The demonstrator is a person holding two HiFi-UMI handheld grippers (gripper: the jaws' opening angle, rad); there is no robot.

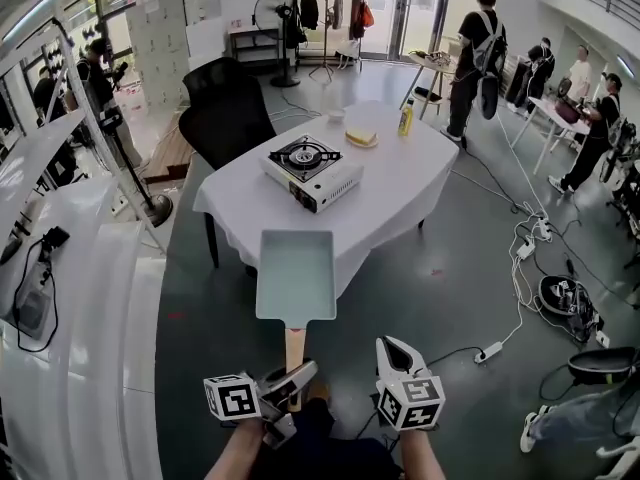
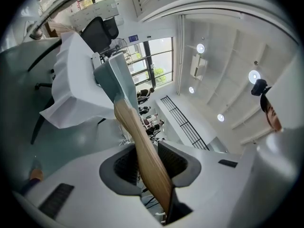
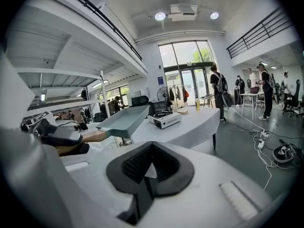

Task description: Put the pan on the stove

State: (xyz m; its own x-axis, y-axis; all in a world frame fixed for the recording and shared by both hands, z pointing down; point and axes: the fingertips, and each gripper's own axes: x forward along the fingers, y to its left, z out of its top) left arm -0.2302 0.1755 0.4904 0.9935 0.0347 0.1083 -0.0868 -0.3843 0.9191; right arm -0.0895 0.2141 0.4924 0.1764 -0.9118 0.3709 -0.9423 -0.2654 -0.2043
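Clamping the pan (image 1: 296,273) by its handle, left gripper (image 1: 298,373) holds it near the table (image 1: 400,183) edge; right gripper (image 1: 392,345) closed, empty.

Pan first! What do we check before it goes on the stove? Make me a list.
1. Grip: the left gripper is clamped on the pan's wooden handle. Ok.
2. Pan empty: nothing lies inside it. Ok.
3. Stove top free: nothing sits on the burner. Ok.
4. Pan above the stove: it hangs at the near edge of the table, short of the stove. Not ok.
5. Right gripper out of the way: shut, empty, off to the side of the handle. Ok.
6. Flame off: cannot tell.
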